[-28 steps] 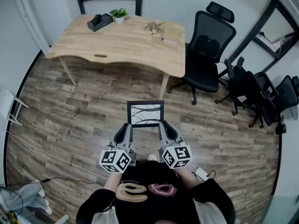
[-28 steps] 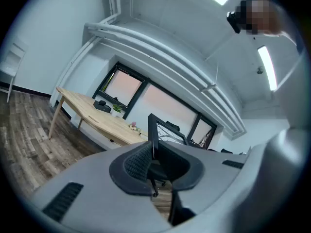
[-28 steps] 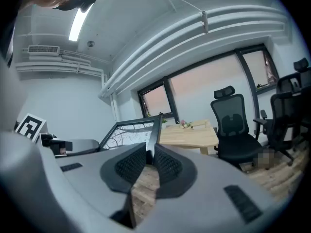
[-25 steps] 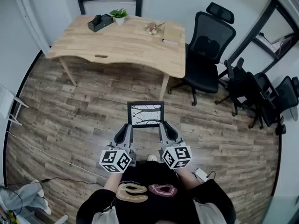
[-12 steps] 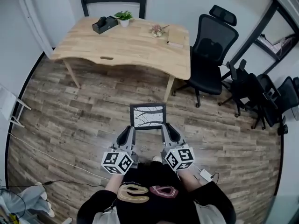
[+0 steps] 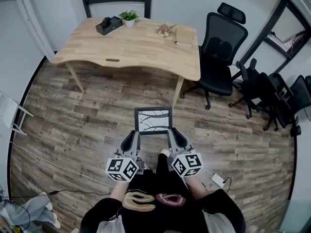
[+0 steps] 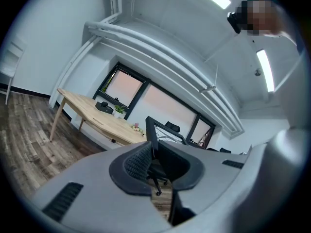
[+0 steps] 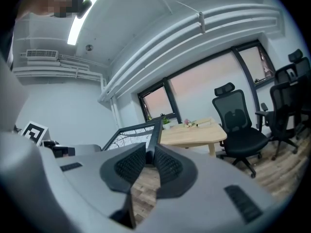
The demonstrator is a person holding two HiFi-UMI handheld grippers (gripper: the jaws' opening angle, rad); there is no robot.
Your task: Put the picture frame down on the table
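A black picture frame (image 6: 153, 120) with a white branch print hangs in the air above the wooden floor, held level in front of me. My left gripper (image 6: 135, 136) is shut on its left edge (image 7: 151, 136) and my right gripper (image 6: 171, 134) is shut on its right edge (image 8: 154, 139). The light wooden table (image 6: 141, 50) stands ahead, a stretch of floor away from the frame. In the right gripper view the frame's print (image 8: 131, 135) shows to the left of the jaws and the table (image 8: 194, 132) lies beyond.
On the table's far edge sit a black box (image 6: 109, 24), a small potted plant (image 6: 129, 17), a little flower bunch (image 6: 164, 30) and a tan book (image 6: 184, 36). A black office chair (image 6: 218, 52) stands right of the table, more chairs (image 6: 277, 98) further right. A white power adapter (image 6: 216, 179) lies on the floor.
The view has shifted a little closer to the table. The frame stays gripped on both sides, held the same way.
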